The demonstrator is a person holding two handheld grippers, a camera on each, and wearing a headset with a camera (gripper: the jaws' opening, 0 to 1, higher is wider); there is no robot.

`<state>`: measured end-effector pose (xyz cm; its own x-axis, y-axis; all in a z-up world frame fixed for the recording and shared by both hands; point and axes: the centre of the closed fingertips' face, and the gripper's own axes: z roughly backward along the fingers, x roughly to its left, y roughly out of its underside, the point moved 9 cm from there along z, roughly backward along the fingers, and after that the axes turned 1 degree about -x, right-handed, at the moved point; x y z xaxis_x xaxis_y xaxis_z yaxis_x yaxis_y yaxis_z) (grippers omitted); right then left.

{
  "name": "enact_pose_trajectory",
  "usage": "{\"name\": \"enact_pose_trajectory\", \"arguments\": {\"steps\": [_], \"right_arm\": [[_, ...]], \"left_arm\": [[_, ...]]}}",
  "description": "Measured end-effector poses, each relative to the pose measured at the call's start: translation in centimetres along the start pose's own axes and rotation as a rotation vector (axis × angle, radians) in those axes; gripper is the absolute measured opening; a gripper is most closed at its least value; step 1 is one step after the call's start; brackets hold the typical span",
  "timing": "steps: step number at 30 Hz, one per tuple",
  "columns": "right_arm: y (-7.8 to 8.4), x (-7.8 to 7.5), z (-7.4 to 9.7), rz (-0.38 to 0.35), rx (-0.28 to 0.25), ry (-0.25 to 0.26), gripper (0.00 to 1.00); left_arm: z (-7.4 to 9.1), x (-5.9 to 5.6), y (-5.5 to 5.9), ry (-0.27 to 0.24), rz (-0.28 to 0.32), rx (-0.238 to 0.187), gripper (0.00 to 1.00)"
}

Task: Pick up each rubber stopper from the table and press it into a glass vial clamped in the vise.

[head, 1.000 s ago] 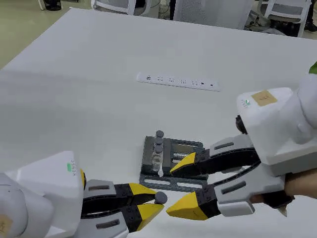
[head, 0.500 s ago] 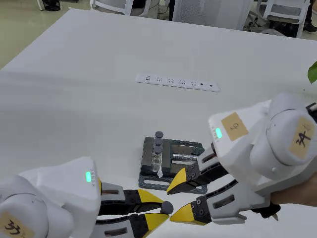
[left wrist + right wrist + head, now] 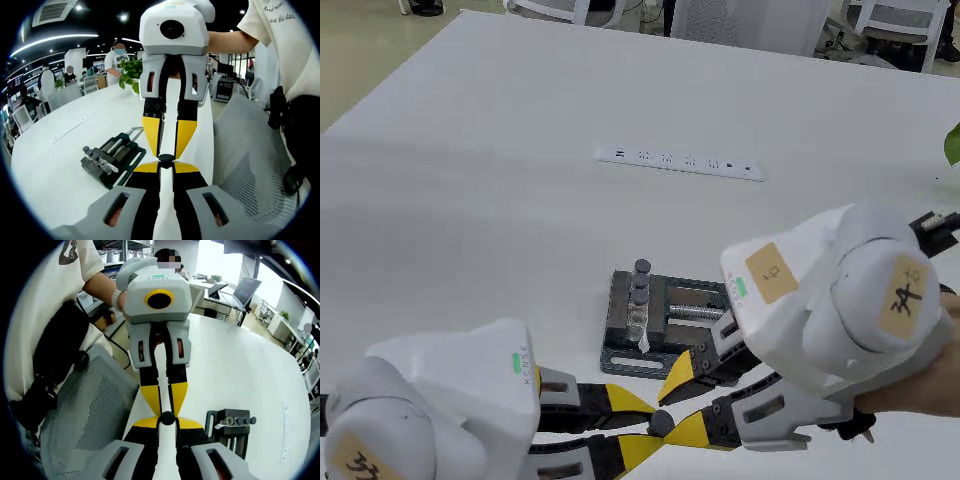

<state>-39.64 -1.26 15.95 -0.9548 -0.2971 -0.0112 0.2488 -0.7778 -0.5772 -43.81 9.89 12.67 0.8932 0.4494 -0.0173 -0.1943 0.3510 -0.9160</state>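
- Pinching the stopper (image 3: 662, 422) between nearly closed jaws, the left gripper (image 3: 653, 425) holds it in the air, near the vise (image 3: 695, 318) on the table (image 3: 500, 180).
- The right gripper (image 3: 674, 410) meets it tip to tip, its jaws narrow on either side of the stopper. Whether they grip it cannot be told.
- Vials (image 3: 639, 300) stand in a row in the vise, the far ones capped dark.

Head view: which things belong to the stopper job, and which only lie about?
For the job: stopper, left tongs, right tongs, vise, vials.
Lying about: power strip, green leaf.
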Motion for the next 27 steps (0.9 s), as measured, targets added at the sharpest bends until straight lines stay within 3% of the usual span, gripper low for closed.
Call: {"name": "enact_pose_trajectory", "arguments": {"steps": [10,27], "right_arm": [[-0.09,0.39,-0.29,0.049,0.047,-0.007,0.08],[-0.04,0.17,-0.16,-0.007,0.063,-0.016,0.06]], "left_arm": [[-0.34,-0.22,0.15,0.009,-0.027,0.020,0.05],[-0.51,-0.18,0.17,0.012,-0.062,0.027,0.05]]}}
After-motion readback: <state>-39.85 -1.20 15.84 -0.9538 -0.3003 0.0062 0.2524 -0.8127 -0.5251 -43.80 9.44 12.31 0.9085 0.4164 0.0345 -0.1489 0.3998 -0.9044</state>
